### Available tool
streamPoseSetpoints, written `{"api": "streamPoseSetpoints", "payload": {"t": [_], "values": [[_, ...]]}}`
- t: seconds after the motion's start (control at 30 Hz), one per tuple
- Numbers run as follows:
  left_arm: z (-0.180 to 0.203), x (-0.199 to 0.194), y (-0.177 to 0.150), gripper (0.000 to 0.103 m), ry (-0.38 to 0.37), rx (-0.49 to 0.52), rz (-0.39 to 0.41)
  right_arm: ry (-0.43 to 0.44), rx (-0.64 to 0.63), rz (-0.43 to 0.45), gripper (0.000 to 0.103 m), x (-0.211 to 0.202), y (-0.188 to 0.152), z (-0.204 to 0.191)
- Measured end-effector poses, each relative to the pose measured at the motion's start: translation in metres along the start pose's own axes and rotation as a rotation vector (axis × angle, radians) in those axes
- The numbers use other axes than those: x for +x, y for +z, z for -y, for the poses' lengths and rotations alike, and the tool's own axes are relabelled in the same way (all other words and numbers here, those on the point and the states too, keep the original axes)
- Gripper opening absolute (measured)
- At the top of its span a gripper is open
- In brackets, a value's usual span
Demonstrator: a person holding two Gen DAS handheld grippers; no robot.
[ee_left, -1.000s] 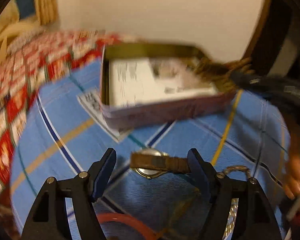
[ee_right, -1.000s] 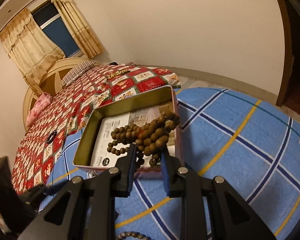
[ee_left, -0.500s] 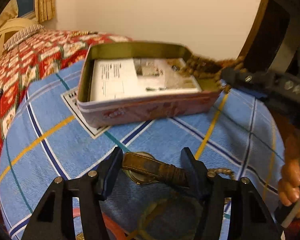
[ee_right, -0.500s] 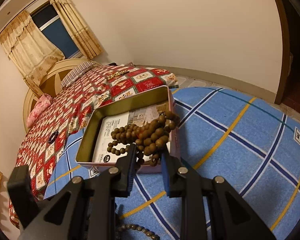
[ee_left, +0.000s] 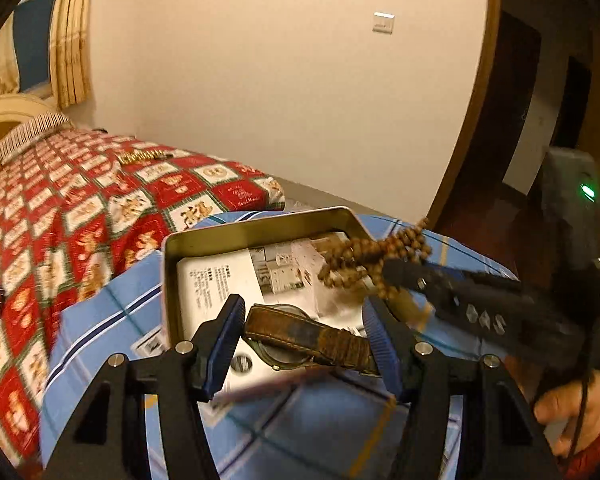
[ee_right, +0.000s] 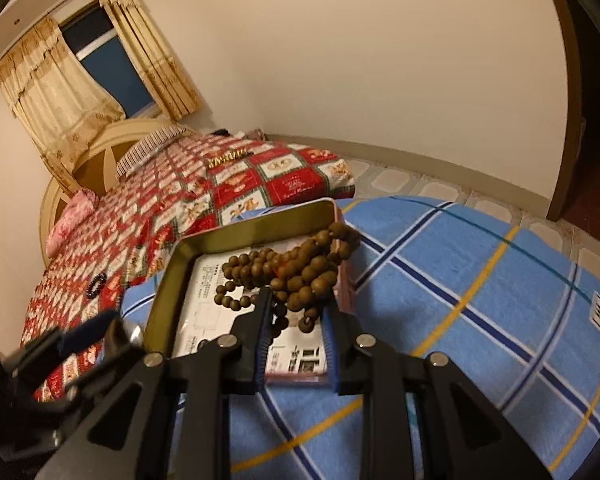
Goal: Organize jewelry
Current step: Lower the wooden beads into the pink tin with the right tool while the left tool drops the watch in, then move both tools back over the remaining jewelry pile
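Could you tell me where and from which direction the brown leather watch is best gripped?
Grip the watch across its leather strap, beside the round case, coming along the line the left gripper already takes. The strap runs crosswise between the fingers as a narrow, flat band; the case looks wider and rounder, so likelier to slip.

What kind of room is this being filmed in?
Most likely a home bedroom: a bed with a red patterned quilt and a pale headboard, and a curtained window behind it.
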State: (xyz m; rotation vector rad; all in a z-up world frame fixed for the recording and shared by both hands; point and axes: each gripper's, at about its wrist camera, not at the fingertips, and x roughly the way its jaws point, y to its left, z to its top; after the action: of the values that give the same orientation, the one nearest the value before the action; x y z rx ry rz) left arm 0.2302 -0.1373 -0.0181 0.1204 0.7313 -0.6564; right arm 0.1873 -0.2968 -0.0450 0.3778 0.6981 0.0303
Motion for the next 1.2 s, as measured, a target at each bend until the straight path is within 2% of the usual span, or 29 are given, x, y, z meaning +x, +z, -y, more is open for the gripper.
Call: {"api": "streamPoseSetpoints", "payload": {"t": [0.23, 0.3, 0.33, 0.37, 0.43, 0.6, 0.73, 0.9, 1.03, 1.2], "values": [[-0.014, 0.045, 0.014, 0.063, 0.070, 0.036, -0.036, -0.027, 0.011, -0.048, 0.027, 0.028, 0.001, 0.004], [-0.020, 0.049, 0.021, 0.063, 0.115, 0.030, -0.032, -0.026, 0.003, -0.039, 0.030, 0.029, 0.002, 0.002], [-0.024, 0.049, 0.026, 0.063, 0.128, 0.018, -0.021, -0.024, 0.003, -0.042, 0.034, 0.029, 0.003, 0.001], [-0.026, 0.047, 0.030, 0.063, 0.131, 0.010, -0.017, -0.016, 0.005, -0.046, 0.044, 0.029, 0.004, 0.002], [-0.029, 0.043, 0.037, 0.064, 0.140, 0.002, -0.018, 0.015, 0.018, -0.042, 0.054, 0.028, 0.006, 0.002], [-0.035, 0.010, 0.037, 0.064, 0.187, -0.011, 0.019, 0.015, 0.028, 0.036, 0.054, -0.001, 0.005, 0.002], [-0.035, -0.038, 0.012, 0.064, 0.175, -0.013, 0.048, 0.006, 0.033, 0.084, 0.054, -0.044, -0.001, 0.008], [-0.046, -0.100, -0.035, 0.066, 0.162, -0.097, 0.074, -0.019, 0.018, 0.099, 0.054, -0.089, -0.035, 0.008], [-0.049, -0.136, -0.081, 0.068, 0.256, -0.115, 0.077, -0.038, 0.023, 0.057, 0.055, -0.101, -0.071, 0.002], [-0.053, -0.158, -0.132, 0.069, 0.293, -0.145, 0.061, -0.026, 0.005, -0.031, 0.053, -0.097, -0.105, -0.009]]}}
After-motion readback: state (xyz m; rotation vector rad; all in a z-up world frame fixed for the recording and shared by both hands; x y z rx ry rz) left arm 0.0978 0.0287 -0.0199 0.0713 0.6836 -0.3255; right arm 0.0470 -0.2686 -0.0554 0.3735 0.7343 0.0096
